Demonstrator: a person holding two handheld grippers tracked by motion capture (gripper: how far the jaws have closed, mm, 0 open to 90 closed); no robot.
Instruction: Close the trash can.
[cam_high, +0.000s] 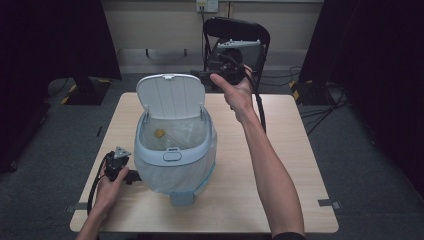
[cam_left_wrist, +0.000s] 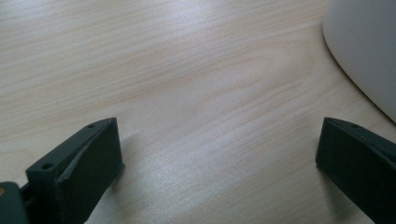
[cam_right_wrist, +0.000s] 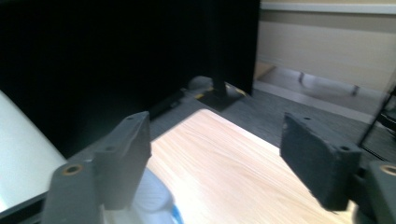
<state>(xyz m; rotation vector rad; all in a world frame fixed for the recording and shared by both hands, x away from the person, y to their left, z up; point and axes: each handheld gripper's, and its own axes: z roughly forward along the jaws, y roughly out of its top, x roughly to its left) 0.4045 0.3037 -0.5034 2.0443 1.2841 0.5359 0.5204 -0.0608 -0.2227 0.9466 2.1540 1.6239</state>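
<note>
Nearest the person, the left gripper (cam_high: 131, 176) rests low on the light wood-grain table (cam_high: 260, 190), just beside the lower left flank of the pale blue-and-white plastic bin (cam_high: 172, 155). In the left gripper view its two black jaws stand wide apart over bare wood with nothing between them, and the bin's white wall (cam_left_wrist: 369, 51) curves in at the upper right, near the right jaw but not touching as far as can be seen. Likely reason: the left hand (cam_high: 107, 189) is parked there to brace the bin if it slides (a judgement; no contact is visible).

The bin stands mid-table, toward the left. Its white ribbed hinged lid (cam_high: 171, 95) is tipped up and back, so the mouth is open. A clear plastic liner bag (cam_high: 200, 162) is draped over the rim and hangs down the outside, which keeps it from slipping in. Inside, a small yellowish scrap (cam_high: 159, 133) lies in the liner, along with something clear that is too faint to identify.

Farther off, the right gripper (cam_high: 200, 76) is held up in the air behind the lid, off the table's far edge. Its jaws are spread with nothing between them; the lid's white edge (cam_right_wrist: 23, 154) sits at the left of its own view. It looks positioned to deal with the lid.

Beyond that stands a black folding chair (cam_high: 237, 30) carrying a grey box.

No brand, label or legible writing anywhere.
</note>
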